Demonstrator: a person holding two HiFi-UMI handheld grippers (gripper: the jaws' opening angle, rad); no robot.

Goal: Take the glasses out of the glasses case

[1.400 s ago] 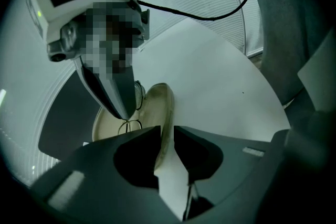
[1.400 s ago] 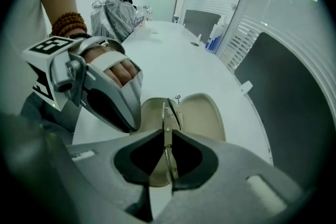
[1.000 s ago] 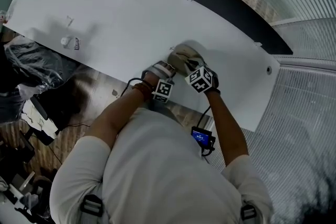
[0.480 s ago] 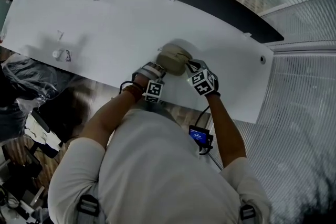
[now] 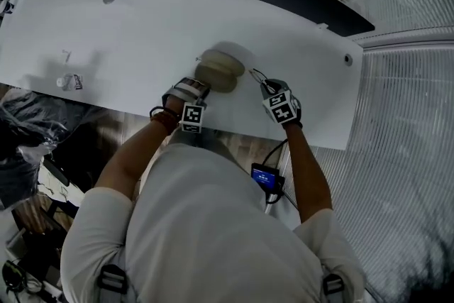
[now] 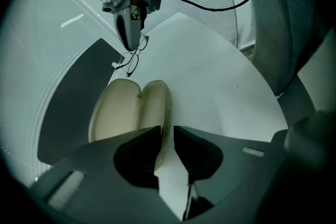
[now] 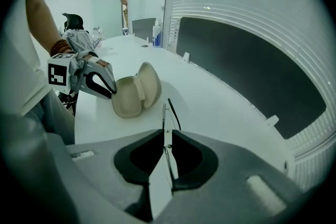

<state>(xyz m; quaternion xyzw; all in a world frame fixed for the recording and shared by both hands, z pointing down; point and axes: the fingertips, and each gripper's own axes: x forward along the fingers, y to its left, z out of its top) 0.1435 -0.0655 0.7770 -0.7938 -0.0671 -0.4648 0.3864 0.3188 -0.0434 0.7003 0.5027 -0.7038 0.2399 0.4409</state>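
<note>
Near the bench's (image 5: 128, 32) front edge lies the open case (image 5: 218, 72), its rim pinched in our left claw (image 6: 167, 131). The glasses (image 7: 172, 107), nipped in our right claw (image 7: 167, 136), are just beside it toward the right end. A second ago that claw was at the case. Removal looks done; next, a gentle set-down.
</note>
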